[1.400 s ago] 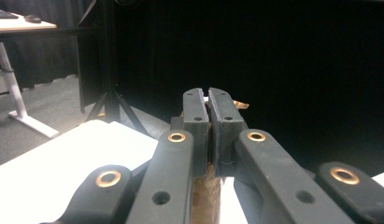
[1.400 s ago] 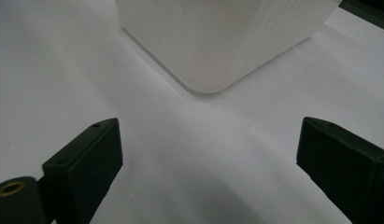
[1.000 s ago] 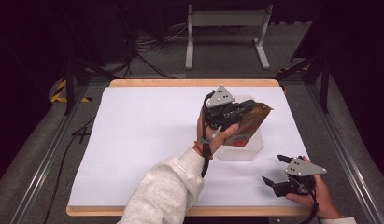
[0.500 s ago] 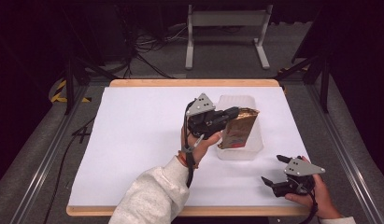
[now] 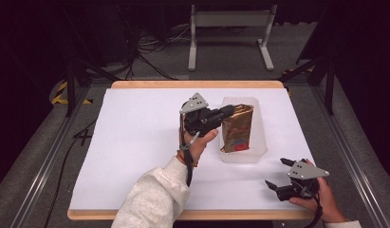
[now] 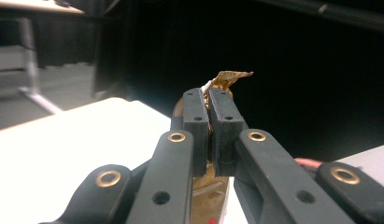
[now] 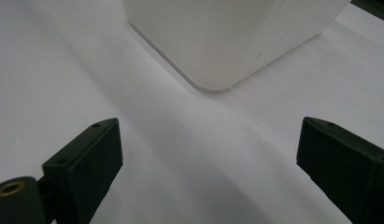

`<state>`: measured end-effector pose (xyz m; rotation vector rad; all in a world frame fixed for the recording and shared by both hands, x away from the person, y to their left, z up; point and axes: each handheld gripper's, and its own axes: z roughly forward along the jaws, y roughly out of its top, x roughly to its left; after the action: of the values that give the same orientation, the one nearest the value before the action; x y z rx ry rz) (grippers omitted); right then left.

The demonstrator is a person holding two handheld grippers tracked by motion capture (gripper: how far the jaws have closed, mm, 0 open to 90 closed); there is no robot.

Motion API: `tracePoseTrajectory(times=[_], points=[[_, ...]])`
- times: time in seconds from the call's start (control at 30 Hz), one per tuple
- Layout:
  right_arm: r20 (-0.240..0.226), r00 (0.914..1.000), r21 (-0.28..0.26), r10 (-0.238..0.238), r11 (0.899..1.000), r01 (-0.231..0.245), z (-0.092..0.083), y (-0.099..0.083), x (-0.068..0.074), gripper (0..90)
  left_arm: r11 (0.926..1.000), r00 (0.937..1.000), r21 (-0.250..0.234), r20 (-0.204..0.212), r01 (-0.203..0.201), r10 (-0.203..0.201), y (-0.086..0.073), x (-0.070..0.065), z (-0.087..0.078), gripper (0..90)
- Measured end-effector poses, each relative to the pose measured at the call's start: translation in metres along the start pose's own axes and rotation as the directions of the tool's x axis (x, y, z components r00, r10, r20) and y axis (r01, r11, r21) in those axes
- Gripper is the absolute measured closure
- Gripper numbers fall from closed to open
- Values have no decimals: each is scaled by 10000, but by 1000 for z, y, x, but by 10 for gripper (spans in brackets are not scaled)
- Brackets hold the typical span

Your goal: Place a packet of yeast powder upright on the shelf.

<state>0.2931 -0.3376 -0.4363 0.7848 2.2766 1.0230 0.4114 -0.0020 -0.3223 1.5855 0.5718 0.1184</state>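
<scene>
A gold-brown foil packet (image 5: 238,127) with a red mark hangs over a clear plastic tub (image 5: 259,148) at the table's right centre. My left gripper (image 5: 227,111) is shut on the packet's top edge, at the tub's left rim. In the left gripper view the jaws press together on the crinkled foil packet (image 6: 225,80), which sticks out above them. My right gripper (image 5: 278,173) rests open on the white table near the front right corner, in front of the tub. The right gripper view has the tub's rounded corner (image 7: 236,42) ahead of the wide-apart jaws.
The white table top (image 5: 135,137) spreads wide to the left of the tub. A wooden edge (image 5: 197,84) borders it at the back. A metal stand (image 5: 228,33) and cables lie on the floor behind the table.
My left gripper has carried the packet leftward and lower, from above the tub's right side to its left rim. The packet now hangs more upright. The right gripper has stayed put.
</scene>
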Motion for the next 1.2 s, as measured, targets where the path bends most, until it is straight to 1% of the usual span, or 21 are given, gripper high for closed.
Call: tracePoseTrajectory(times=[0.07,0.1,0.13,0.17,0.2,0.23,0.33,0.43,0.47,0.5,0.57,0.6,0.7,0.73,0.77,0.8,0.83,0.9,1.0,1.1,1.2], points=[[-35,10000,-14,9,10000,-9,0,0,0,77,10000,10000,-46,18,-21,21,-2,2,-4,867],[-18,10000,-6,9,10000,-9,0,0,0,77,9999,9997,-115,240,93,-90,-3,5,-5,867],[-15,10000,-4,35,10000,-35,0,0,0,77,9983,9975,-287,519,498,-482,-6,7,-7,867],[-29,10000,2,35,10000,-35,0,0,0,78,9952,9929,-449,846,874,-834,-8,9,-5,867],[-31,10000,40,63,10000,-63,1,0,0,77,9949,9923,-498,925,875,-826,-8,7,-3,867],[-48,10000,47,40,10000,-40,1,0,0,77,9955,9920,-555,1044,773,-712,-8,3,0,867],[-95,9999,69,-44,10000,44,2,1,1,77,9954,9864,-686,1549,665,-552,-5,-11,12,869],[-105,9999,93,-20,10000,21,3,0,0,78,9948,9827,-759,1776,673,-529,-1,-23,25,870],[-105,9999,104,-13,9999,14,3,0,0,78,9958,9827,-750,1813,531,-387,1,-28,31,870],[-105,9999,104,-13,9999,14,3,0,0,78,9958,9827,-750,1813,531,-387,1,-28,31,870],[-112,9999,102,-26,9999,27,2,-1,0,78,9966,9826,-733,1840,389,-248,4,-36,40,870],[-123,9999,71,1,10000,0,1,-1,0,77,9967,9799,-740,1985,345,-192,5,-40,45,870],[-112,9999,54,12,10000,-11,1,-1,0,78,9968,9803,-753,1973,274,-120,6,-45,53,870],[-115,9999,59,10,10000,-10,0,-1,0,77,9979,9804,-647,1967,54,75,6,-46,55,870],[-126,9999,64,0,10000,1,0,-1,0,77,9987,9836,-494,1794,-114,201,4,-45,57,870],[-136,9999,74,-30,10000,31,0,-1,0,77,9993,9858,-350,1668,-160,217,1,-44,57,870],[-140,9999,62,-38,10000,39,0,-1,0,78,9995,9861,-216,1641,-225,258,-1,-41,58,870],[-135,9999,64,0,10000,1,-1,-1,0,77,9999,9910,-36,1336,-102,105,-10,-34,55,870],[-117,9999,59,12,10000,-11,-1,-1,0,77,9998,9922,57,1234,186,-192,-19,-21,46,869],[-126,9999,78,-13,10000,14,0,-1,0,78,9988,9913,188,1234,443,-463,-27,-12,38,868],[-132,9999,116,-49,9999,50,1,0,0,77,9986,9906,347,1295,408,-450,-37,-7,32,867]])
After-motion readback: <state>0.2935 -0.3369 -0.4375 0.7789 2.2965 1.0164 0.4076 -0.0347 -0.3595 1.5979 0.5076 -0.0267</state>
